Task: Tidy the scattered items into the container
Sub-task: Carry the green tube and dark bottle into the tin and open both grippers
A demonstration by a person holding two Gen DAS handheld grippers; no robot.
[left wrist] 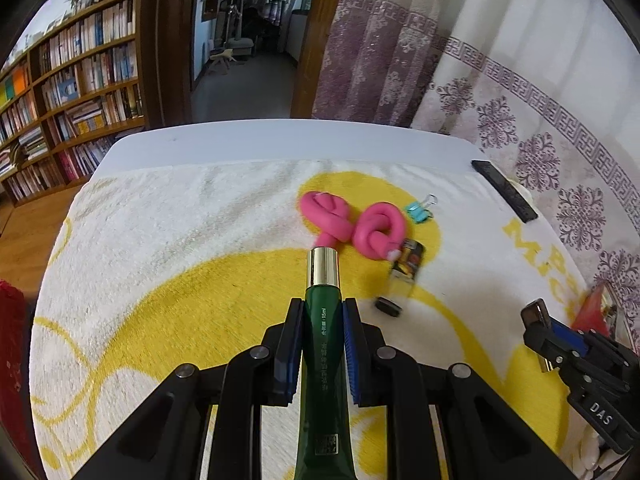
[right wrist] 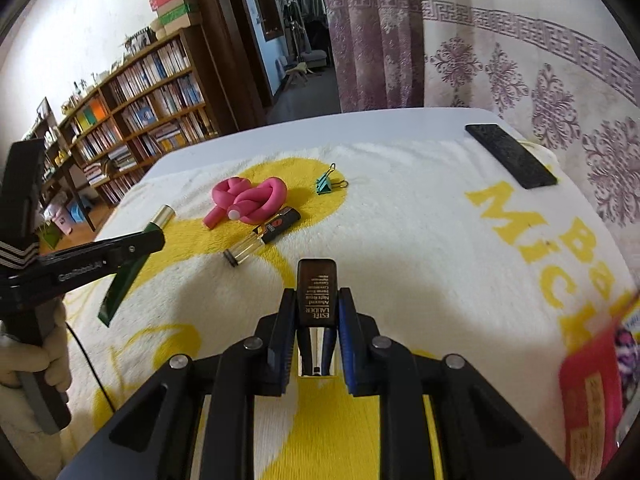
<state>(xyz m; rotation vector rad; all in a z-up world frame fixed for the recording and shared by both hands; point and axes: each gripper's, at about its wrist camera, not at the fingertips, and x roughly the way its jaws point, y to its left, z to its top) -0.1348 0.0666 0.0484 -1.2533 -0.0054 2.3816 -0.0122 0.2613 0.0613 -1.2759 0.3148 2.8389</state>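
- Daylight comes soft through the pale curtain (left wrist: 520,60), so the room is evenly bright, with no hard-edged shadows.
- A soft grey shadow spreads across the towel (right wrist: 400,240) ahead of the right gripper (right wrist: 316,320).
- The gold cap of the green tube (left wrist: 322,320) carries a bright highlight, and the white wall above the bookshelf (right wrist: 152,76) is nearly washed out.
- Both views bulge like a fishbowl: the shelves bow, and the corners fall to black.
- The red box (right wrist: 592,392) at the right edge is smeared, and the doorway (left wrist: 248,32) beyond is dim.
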